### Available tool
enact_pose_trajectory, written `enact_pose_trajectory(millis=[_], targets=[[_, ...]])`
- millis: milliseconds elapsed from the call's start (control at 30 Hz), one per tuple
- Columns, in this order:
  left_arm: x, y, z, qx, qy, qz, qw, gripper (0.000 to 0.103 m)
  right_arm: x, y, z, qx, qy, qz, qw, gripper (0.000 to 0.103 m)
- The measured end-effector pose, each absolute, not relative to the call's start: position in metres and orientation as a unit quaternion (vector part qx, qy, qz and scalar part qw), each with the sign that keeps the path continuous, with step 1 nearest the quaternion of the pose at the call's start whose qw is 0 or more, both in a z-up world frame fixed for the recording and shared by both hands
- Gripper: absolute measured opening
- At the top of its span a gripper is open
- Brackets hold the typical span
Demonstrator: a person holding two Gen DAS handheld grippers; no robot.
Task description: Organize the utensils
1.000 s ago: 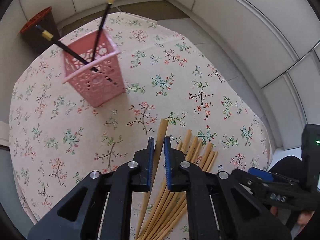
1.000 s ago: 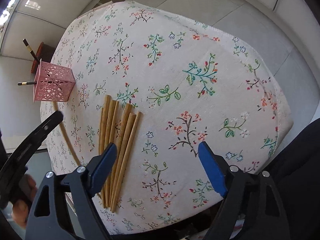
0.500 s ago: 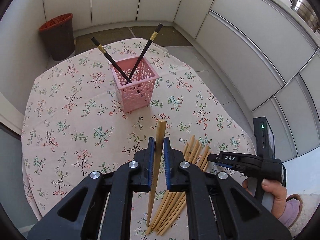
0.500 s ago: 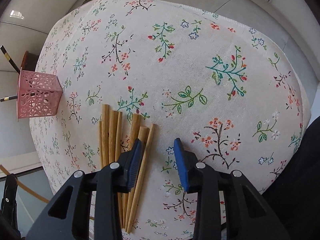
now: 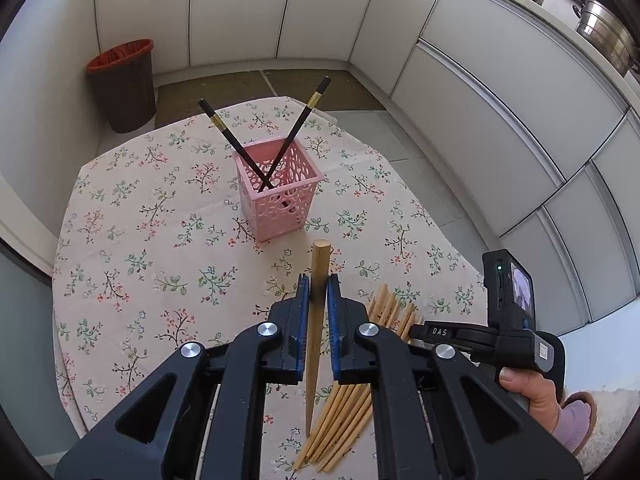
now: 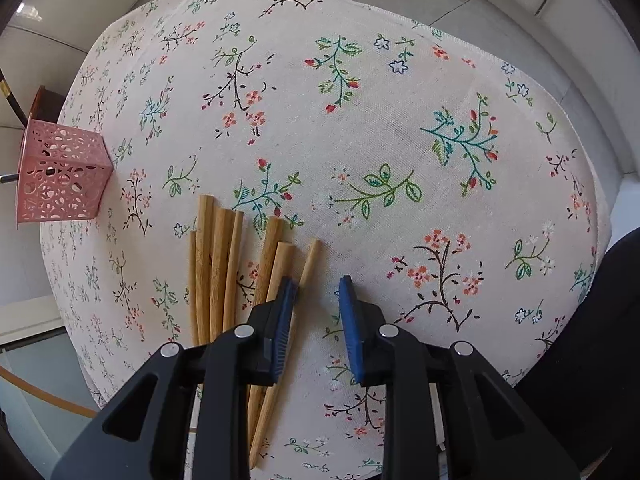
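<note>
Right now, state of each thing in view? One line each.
left gripper: shut on a wooden chopstick, lifted off the table.
right gripper: jaws just been closing, one loose chopstick between them, not yet pinched.
wooden chopstick pile: flat on the tablecloth.
pink basket: upright, two black chopsticks crossed inside.
trash bin: on floor, lined.

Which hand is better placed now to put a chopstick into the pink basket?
Left. The left gripper already holds a chopstick and faces the pink basket. The right gripper is over the pile, gripping nothing.
</note>
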State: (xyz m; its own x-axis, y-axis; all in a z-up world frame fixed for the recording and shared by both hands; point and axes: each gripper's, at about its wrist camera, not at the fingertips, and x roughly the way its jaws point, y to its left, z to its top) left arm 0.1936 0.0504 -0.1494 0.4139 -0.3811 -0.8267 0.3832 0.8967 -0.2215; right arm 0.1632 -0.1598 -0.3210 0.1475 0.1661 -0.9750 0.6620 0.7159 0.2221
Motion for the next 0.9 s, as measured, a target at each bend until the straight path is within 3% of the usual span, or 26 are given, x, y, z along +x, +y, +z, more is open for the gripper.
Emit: enact_pose_trajectory(millis=[33, 67, 167, 400, 633, 767, 900], targets=[[0.193, 0.050, -0.148, 0.001, 0.490, -0.226, 0.842, 0.008, 0.167, -0.158, -0.321, 0.324, 0.626, -0.180, 0.686, 0.019], [0.192, 0.050, -0.146, 0.001, 0.488, -0.226, 0.843, 0.007, 0.171, -0.157, -0.321, 0.319, 0.625, -0.177, 0.690, 0.009], [0.187, 0.051, -0.138, 0.001, 0.482, -0.226, 0.847, 0.007, 0.174, -0.160, -0.323, 0.346, 0.616, -0.159, 0.689, 0.006], [0.177, 0.046, -0.131, 0.013, 0.479, -0.228, 0.847, 0.007, 0.156, -0.169, -0.287, 0.339, 0.576, -0.103, 0.737, 0.005], [0.219, 0.037, -0.209, 0.005, 0.584, -0.163, 0.795, 0.010, 0.136, -0.191, -0.275, 0.353, 0.558, -0.091, 0.745, 0.005], [0.232, 0.027, -0.238, 0.023, 0.600, -0.142, 0.787, 0.041, 0.132, -0.199, -0.278, 0.356, 0.561, -0.087, 0.742, 0.005], [0.238, 0.019, -0.257, 0.046, 0.594, -0.120, 0.795, 0.045, 0.134, -0.207, -0.285, 0.360, 0.563, -0.086, 0.739, 0.005]])
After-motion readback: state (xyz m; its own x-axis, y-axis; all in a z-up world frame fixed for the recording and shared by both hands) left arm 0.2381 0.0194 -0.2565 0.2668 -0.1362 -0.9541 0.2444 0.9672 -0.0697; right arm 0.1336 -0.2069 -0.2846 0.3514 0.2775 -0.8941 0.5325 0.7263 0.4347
